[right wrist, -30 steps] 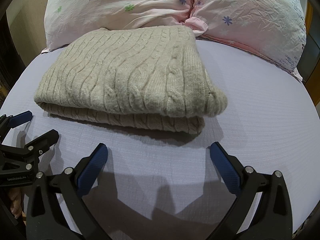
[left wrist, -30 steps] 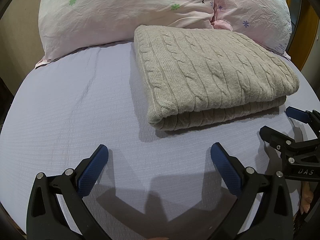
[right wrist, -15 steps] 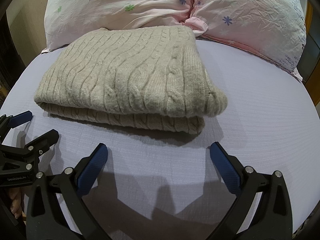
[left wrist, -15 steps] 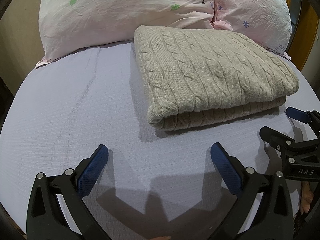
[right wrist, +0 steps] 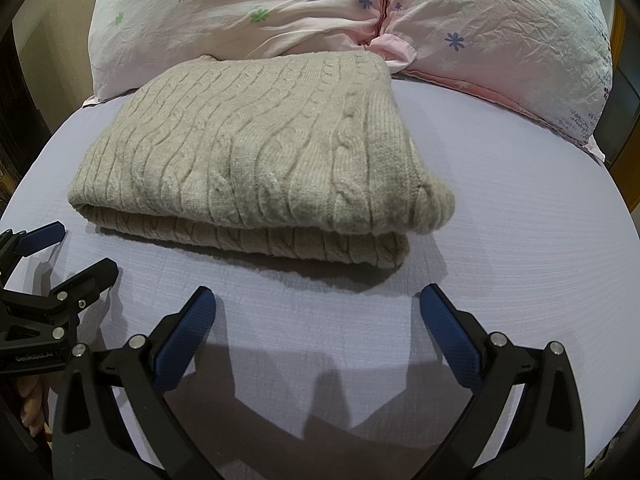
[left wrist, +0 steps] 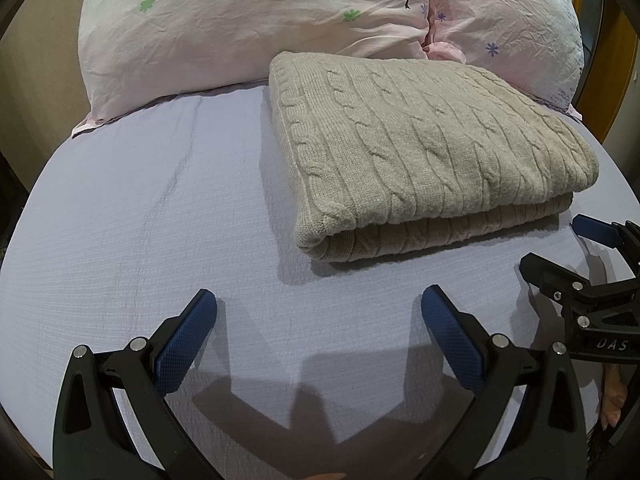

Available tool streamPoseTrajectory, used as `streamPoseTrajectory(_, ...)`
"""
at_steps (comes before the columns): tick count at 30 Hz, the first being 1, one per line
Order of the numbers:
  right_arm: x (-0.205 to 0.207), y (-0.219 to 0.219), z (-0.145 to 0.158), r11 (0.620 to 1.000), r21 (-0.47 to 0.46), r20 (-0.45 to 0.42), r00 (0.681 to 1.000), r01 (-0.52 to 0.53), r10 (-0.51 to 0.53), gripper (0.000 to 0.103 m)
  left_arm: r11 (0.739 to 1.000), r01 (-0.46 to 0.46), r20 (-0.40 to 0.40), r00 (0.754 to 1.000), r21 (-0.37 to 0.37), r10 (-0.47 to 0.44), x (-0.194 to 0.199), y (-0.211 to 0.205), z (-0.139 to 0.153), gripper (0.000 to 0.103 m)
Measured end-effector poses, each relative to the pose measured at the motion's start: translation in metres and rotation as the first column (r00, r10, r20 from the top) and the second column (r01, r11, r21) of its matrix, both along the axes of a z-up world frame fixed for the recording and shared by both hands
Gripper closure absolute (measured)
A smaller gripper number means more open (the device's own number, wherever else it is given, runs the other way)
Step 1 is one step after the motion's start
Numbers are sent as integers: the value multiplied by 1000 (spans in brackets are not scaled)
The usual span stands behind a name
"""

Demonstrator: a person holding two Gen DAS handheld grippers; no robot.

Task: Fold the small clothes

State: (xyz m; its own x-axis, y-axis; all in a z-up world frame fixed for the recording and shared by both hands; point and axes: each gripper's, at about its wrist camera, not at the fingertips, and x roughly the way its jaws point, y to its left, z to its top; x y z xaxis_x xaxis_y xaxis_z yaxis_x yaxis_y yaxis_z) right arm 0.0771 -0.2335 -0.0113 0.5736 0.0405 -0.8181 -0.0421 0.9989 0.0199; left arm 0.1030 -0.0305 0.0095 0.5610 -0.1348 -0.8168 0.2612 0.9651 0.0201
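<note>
A folded beige cable-knit sweater (left wrist: 432, 152) lies flat on a bed covered by a lavender sheet (left wrist: 160, 220), its far edge touching two pink floral pillows (left wrist: 248, 20). The left claw (left wrist: 320, 312) hovers low over the sheet with its blue-padded fingers (left wrist: 188, 336) spread wide and nothing between them; the sweater sits ahead of it and slightly to its right, apart from the tips. The right claw (right wrist: 318, 312) is likewise released, fingers wide and empty, with the sweater (right wrist: 260, 152) ahead and a little to its left, the folded edge facing it. Each claw shows at the side of the other's view: the right claw (left wrist: 560, 252) to the right of the left one, the left claw (right wrist: 60, 248) to the left of the right one, both near the sweater's front edge without touching it.
</note>
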Motion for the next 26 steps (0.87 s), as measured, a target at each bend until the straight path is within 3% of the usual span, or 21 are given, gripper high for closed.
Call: streamPoseTrajectory(26, 0, 0, 0, 1000, 0, 0, 1000, 0, 0, 2, 1000, 1, -4, 1000, 1, -1, 2, 0, 0, 1)
